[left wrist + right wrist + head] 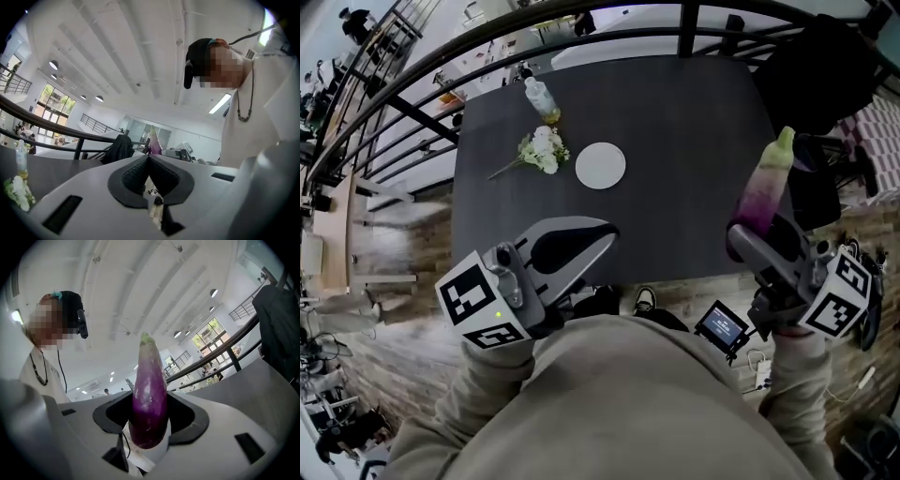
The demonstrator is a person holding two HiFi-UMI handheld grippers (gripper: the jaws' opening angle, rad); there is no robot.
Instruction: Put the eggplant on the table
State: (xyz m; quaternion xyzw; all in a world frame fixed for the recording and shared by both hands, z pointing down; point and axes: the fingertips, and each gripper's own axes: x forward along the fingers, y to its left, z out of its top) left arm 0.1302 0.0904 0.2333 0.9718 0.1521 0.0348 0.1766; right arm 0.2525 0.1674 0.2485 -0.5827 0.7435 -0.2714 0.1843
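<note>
Right claw (pixel 741 240) grips eggplant (pixel 766 187); plate (pixel 601 166), flowers (pixel 542 150), bottle (pixel 541 97) dot the table (pixel 684 131).

- Head view: from your head, above the tabletop's (pixel 675 131) near edge, facing steeply down. It takes in the whole tabletop, with left tongs (pixel 607 232) and right tongs (pixel 744 234) close beneath.
- Left gripper view: rides your left tongs, low at the tabletop's near edge, facing level and inward, jaws very near.
- Right gripper view: rides your right tongs, set likewise, angled the other way.
- Shared by all: tabletop, railing (pixel 687 28), yourself.
- Left gripper view also catches the eggplant (pixel 153 140), far off.
</note>
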